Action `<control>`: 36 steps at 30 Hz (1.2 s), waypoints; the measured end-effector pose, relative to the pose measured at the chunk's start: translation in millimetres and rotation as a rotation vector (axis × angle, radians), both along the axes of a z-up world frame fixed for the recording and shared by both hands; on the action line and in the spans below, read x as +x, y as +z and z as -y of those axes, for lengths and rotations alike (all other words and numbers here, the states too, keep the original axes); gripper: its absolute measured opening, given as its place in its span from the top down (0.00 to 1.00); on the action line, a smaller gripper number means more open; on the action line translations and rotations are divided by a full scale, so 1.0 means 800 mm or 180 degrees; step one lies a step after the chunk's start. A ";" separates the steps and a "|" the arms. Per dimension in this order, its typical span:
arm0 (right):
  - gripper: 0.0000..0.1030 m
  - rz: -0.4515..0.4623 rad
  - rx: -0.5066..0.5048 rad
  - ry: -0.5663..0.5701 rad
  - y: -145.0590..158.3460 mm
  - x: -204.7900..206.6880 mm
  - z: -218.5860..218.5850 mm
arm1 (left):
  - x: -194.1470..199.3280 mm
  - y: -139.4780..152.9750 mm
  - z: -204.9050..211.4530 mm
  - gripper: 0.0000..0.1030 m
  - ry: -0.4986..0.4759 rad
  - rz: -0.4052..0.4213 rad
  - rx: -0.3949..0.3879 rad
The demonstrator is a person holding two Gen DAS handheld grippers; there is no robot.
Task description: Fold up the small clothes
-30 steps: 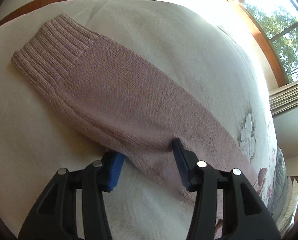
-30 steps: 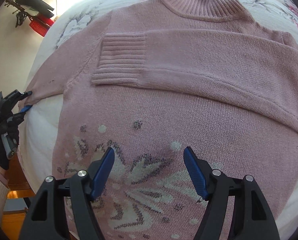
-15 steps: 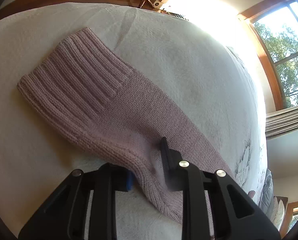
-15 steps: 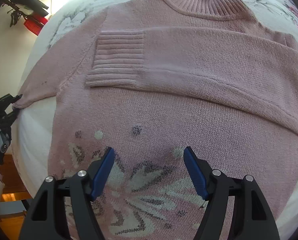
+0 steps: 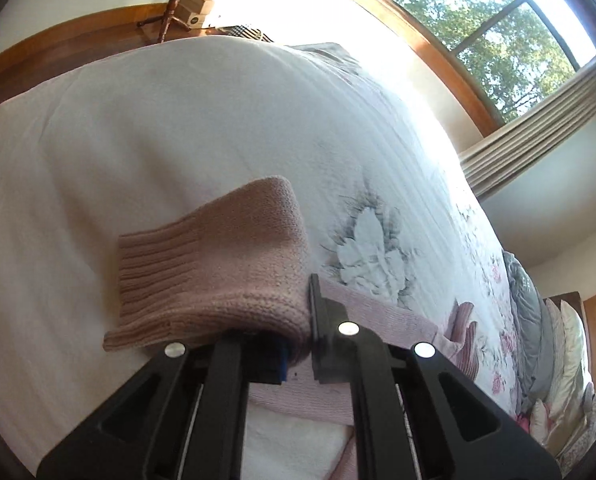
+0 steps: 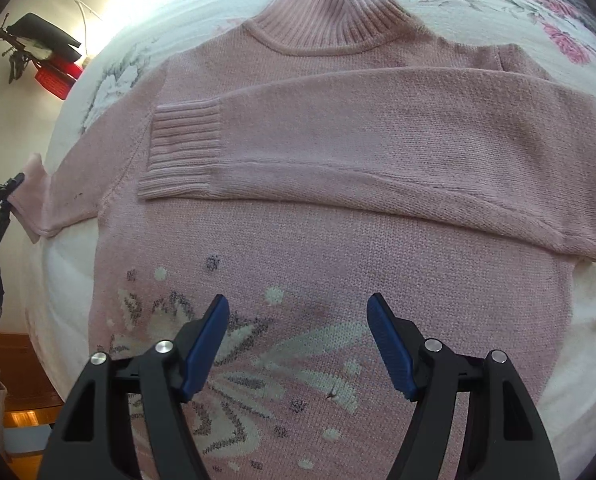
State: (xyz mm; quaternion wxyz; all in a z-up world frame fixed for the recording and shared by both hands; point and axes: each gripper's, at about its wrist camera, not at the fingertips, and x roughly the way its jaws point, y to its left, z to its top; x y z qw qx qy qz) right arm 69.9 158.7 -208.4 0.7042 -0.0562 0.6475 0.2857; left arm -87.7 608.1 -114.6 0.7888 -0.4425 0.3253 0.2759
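- Fingers of the left gripper (image 5: 298, 344) are clamped on the pink sleeve (image 5: 234, 276) near its ribbed cuff (image 5: 154, 268), holding it raised off the bed (image 5: 178, 128), with the cuff drooping to the left.
- Fingers of the right gripper (image 6: 298, 344) stand wide apart, gripping nothing, above the flower pattern (image 6: 238, 360) on the near part of the sweater (image 6: 337, 220).
- One sweater lies flat and face up on the bed, collar (image 6: 325, 16) at the far end; its other sleeve (image 6: 377, 136) already lies folded across the chest.
- Count: one sweater, two sleeves, two grippers, one bed; pillows (image 5: 565, 360) are stacked at the far right, too blurred to count.
- Risk, as I judge it: the pinch sits on a thick roll of knit, so the sleeve could slip out mid-fold if pulled fast.
- Second risk: the hanging cuff may land curled or bunched on the chest, and dragging could shift the body, since the right gripper pins nothing.
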 end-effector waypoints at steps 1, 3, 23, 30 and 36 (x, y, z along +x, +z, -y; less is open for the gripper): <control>0.30 0.0002 0.0008 -0.0027 0.001 0.003 0.007 | 0.016 0.004 0.016 0.94 -0.0102 0.0022 0.0010; 0.30 0.0015 0.0011 -0.0075 0.002 0.007 0.019 | 0.042 0.008 0.051 0.94 -0.0302 0.0034 0.0060; 0.30 -0.0146 -0.0063 -0.0420 -0.034 0.049 0.116 | 0.202 -0.121 0.281 0.91 -0.1390 -0.0423 -0.0330; 0.30 -0.0196 -0.0010 -0.0485 -0.029 0.054 0.117 | 0.166 -0.120 0.295 0.83 -0.1640 -0.0367 -0.0477; 0.30 -0.0161 0.0359 -0.0278 0.011 0.061 0.055 | 0.086 -0.068 0.253 0.75 -0.1681 -0.0319 -0.0177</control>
